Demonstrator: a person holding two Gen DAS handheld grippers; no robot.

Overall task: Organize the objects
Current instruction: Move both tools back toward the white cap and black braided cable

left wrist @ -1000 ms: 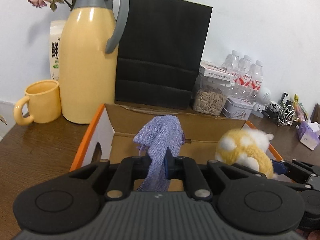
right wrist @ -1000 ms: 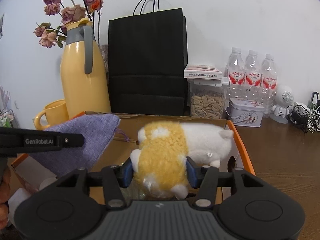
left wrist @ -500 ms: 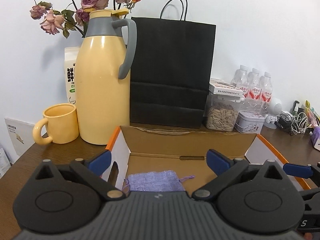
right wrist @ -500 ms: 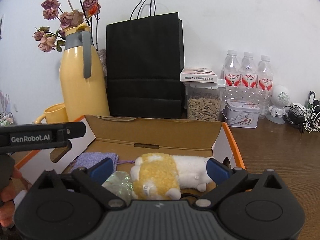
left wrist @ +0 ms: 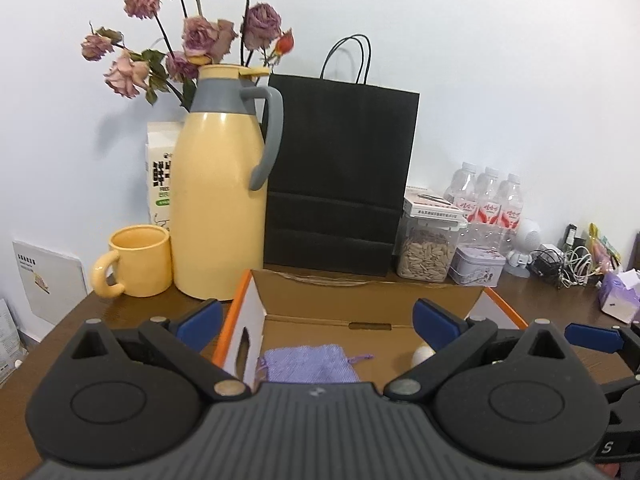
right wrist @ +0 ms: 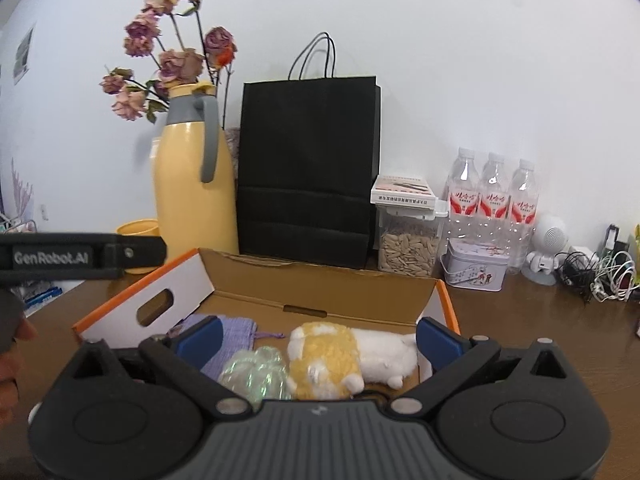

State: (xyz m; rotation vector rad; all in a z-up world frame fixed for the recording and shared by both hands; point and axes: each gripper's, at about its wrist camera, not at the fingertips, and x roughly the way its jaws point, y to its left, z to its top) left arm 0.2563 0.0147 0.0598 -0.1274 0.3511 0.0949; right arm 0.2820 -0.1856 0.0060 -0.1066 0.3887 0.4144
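Note:
An open cardboard box [right wrist: 320, 284] with orange edges sits on the wooden table; it also shows in the left wrist view [left wrist: 360, 292]. Inside lie a purple cloth pouch [left wrist: 310, 368] [right wrist: 236, 332], a yellow-and-white plush toy [right wrist: 348, 356] and a clear iridescent crinkly object [right wrist: 256, 374]. My left gripper [left wrist: 316, 320] is open and empty, above the box's near left part. My right gripper [right wrist: 316, 336] is open and empty, just above and in front of the plush toy. The left gripper's arm [right wrist: 80, 254] shows at the left of the right wrist view.
Behind the box stand a yellow thermos jug [left wrist: 220, 208] with dried roses, a yellow mug [left wrist: 136, 260], a black paper bag [left wrist: 340, 184], a jar of seeds [left wrist: 428, 252], a small tin [left wrist: 478, 266], three water bottles [left wrist: 486, 200] and tangled cables [left wrist: 568, 264].
Both grippers opened and let go: the pouch and the plush toy dropped into the box. Both grippers then drew back and up from the box.

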